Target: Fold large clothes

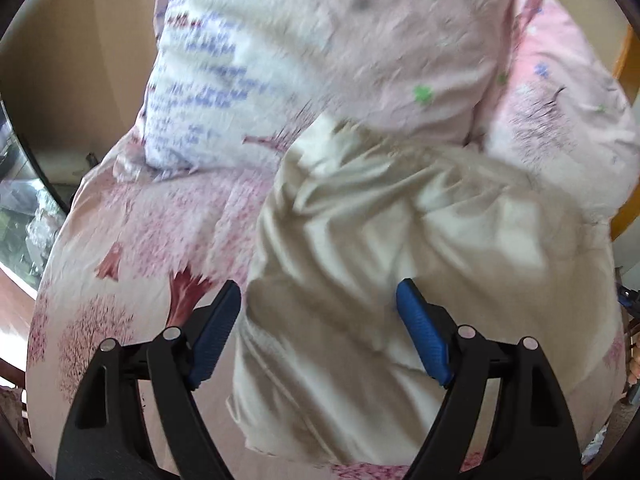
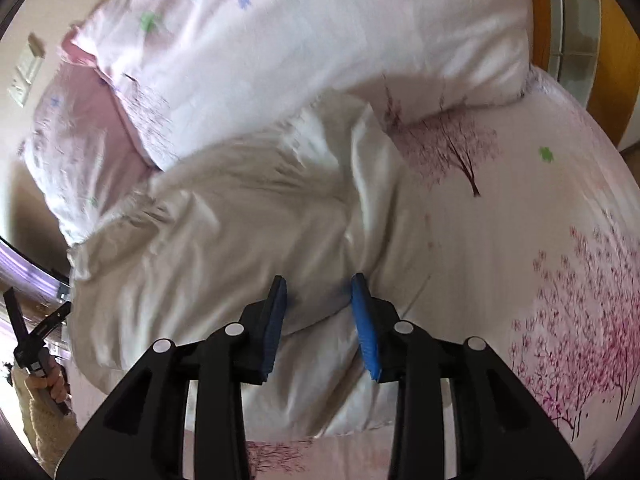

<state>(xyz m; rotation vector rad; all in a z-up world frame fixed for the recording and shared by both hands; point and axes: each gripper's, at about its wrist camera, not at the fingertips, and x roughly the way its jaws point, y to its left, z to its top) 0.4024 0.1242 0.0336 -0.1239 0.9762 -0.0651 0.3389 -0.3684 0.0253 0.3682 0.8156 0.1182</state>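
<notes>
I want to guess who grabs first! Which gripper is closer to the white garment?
Hard to call. The left gripper is open over the white garment; the right gripper is open over its bunched folds too.

L gripper (image 1: 318, 300) jaws wide apart; R gripper (image 2: 320, 294) narrower, prob. not clamped.
</notes>
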